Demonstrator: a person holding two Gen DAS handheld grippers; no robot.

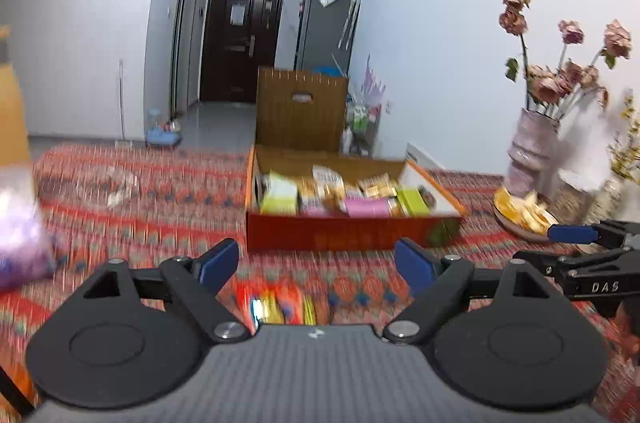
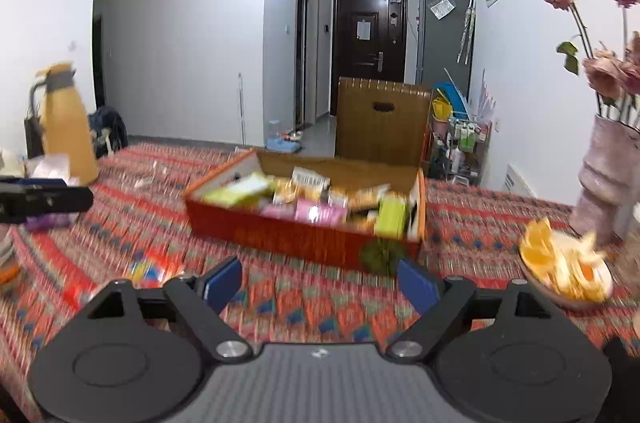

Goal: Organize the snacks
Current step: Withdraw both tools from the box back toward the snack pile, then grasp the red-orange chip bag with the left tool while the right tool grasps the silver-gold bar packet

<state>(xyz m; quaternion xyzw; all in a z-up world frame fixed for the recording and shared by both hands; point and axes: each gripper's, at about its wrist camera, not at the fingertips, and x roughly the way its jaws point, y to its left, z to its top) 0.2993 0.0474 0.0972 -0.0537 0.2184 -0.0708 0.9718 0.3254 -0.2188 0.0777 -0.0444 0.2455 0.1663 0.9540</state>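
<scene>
An orange cardboard box [image 1: 352, 233] [image 2: 280, 235] sits on the patterned tablecloth, holding several snack packets [image 1: 320, 191] [image 2: 304, 203] in yellow, pink and green. My left gripper [image 1: 316, 265] stands open in front of the box with nothing between its blue pads. Below it a red and yellow snack packet [image 1: 276, 303] lies blurred on the cloth. My right gripper [image 2: 320, 281] is open too, empty, nearer than the box. A loose bright packet [image 2: 148, 269] lies left of it. The right gripper's fingertip [image 1: 572, 234] shows at the right edge of the left wrist view.
A pink vase [image 1: 528, 151] [image 2: 604, 175] of dried roses and a plate of orange slices [image 1: 520, 215] [image 2: 564, 271] stand at the right. A yellow thermos [image 2: 66, 119] and clutter sit far left. A purple bag [image 1: 20, 239] lies left. A wooden chair back [image 1: 300, 111] stands behind the box.
</scene>
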